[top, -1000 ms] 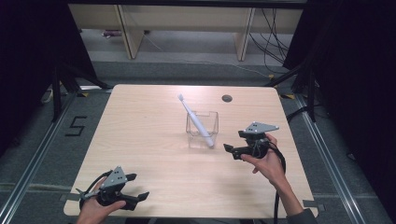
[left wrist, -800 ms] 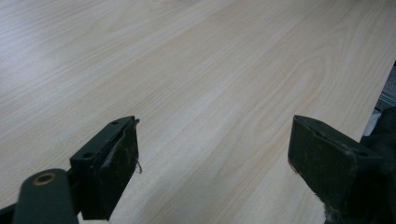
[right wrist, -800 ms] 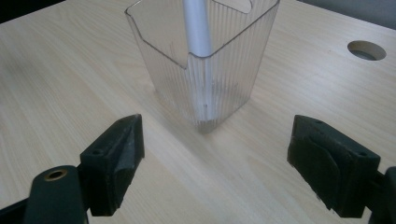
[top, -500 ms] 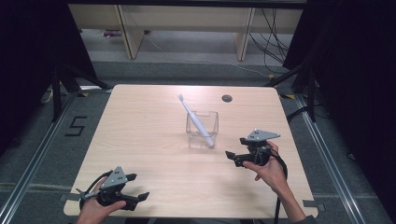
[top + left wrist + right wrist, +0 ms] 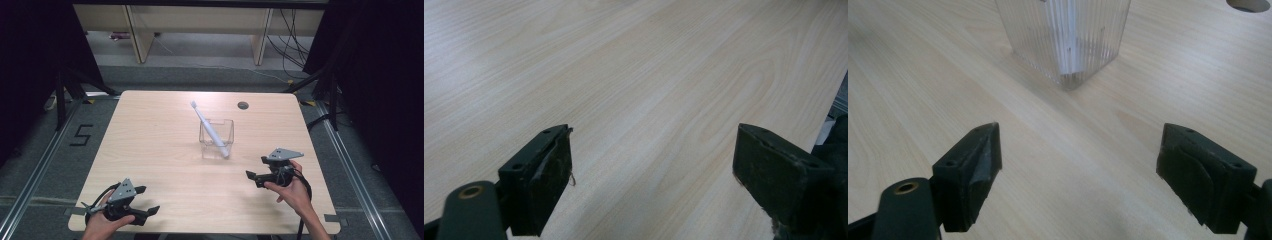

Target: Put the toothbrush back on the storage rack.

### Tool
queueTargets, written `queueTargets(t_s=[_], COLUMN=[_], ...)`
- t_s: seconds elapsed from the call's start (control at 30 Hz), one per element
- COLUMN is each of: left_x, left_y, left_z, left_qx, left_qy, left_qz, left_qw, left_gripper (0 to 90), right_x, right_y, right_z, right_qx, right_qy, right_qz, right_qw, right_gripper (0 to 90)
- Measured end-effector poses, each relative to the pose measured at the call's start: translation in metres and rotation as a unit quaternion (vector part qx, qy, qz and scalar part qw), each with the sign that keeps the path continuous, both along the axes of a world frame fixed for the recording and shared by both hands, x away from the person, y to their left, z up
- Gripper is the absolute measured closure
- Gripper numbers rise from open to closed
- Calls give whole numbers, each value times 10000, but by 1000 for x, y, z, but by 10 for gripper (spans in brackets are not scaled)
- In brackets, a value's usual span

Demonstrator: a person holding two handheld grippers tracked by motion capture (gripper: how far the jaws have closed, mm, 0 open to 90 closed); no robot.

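High view alone reveals the toothbrush [image 5: 210, 128] leaning from the ribbed cup [image 5: 217, 140].

White toothbrush [image 5: 210, 128]; clear ribbed cup [image 5: 216, 138]; pale woodgrain table [image 5: 160, 145]; black fingers [image 5: 970, 175].

Ribbed clear cup [image 5: 1065, 37] cut off above by right gripper view's edge; toothbrush [image 5: 1063, 35] inside it blurred.

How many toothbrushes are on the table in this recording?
1: a white toothbrush stands tilted in the clear container near the table's middle, its head leaning out toward the far left. None seems hidden.
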State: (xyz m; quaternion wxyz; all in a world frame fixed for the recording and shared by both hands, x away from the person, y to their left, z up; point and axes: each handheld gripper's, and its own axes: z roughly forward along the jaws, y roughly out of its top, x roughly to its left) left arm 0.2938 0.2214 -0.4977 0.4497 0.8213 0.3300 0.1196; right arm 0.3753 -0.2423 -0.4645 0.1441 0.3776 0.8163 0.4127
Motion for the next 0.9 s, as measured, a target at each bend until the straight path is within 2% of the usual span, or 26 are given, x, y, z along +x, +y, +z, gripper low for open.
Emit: queueTargets(t_s=[0.03, 0.07, 0.1, 0.13, 0.33, 0.37, 0.4, 0.43, 0.47, 0.53, 0.57, 0.63, 0.67, 0.8, 0.83, 0.87, 0.9], left_x=[1, 1, 0, 0, 0, 0, 0, 0, 0, -1, -1, -1, 0, -1, 0, 0, -1], left_y=[2, 2, 1, 1, 0, 1, 1, 1, 1, 1, 0, 0, 0, -1, 0, 0, -1], left_z=[1, 1, 1, 1, 0, 0, 0, 1, 0, 1, 0, 0, 0, -1, -1, 0, -1], left_qx=[117, 117, 80, 60, 59, 79, 79, 134, 78, 97, 39, 36, 68, 34, 72, 114, 58], left_qy=[-47, -47, 47, 42, 25, 28, 28, 89, 43, 105, 47, 49, 51, 58, 48, 31, 44], left_qz=[-42, -42, -7, 24, -3, 17, 17, -10, 13, 10, 13, 14, 10, 53, 45, 28, 43], left_qw=[9999, 9999, 10000, 10000, 10000, 10000, 10000, 9999, 10000, 9999, 10000, 10000, 10000, 10000, 10000, 9999, 10000], left_gripper=[155, 155, 155, 154, 155, 155, 155, 155, 155, 155, 155, 155, 155, 155, 155, 155, 155], right_x=[-1, -1, -2, -5, -8, -11, -11, -11, -14, -16, -17, -17, -21, -23, -26, -26, -26], right_y=[0, 0, -2, -2, -5, -6, -6, -7, -7, -8, -8, -9, -8, -10, -9, -11, -11], right_z=[0, 0, -3, -4, -9, -11, -11, -12, -14, -15, -16, -17, -17, -18, -18, -19, -20], right_qx=[4, 4, -39, -7, -132, -101, -101, -152, -126, -180, -146, -205, -188, -198, -160, -220, -223], right_qy=[73, 73, 50, 134, 95, 185, 185, 82, 196, 207, 262, 195, 347, 249, 336, 248, 235], right_qz=[4, 4, 54, -22, 35, 15, 15, 100, 64, 85, 80, 132, 82, 174, 74, 158, 179], right_qw=[10000, 10000, 10000, 9999, 9999, 9998, 9998, 9998, 9997, 9996, 9995, 9995, 9992, 9993, 9993, 9993, 9993], right_gripper=[188, 188, 188, 188, 187, 183, 183, 183, 183, 182, 182, 181, 181, 181, 181, 181, 181])
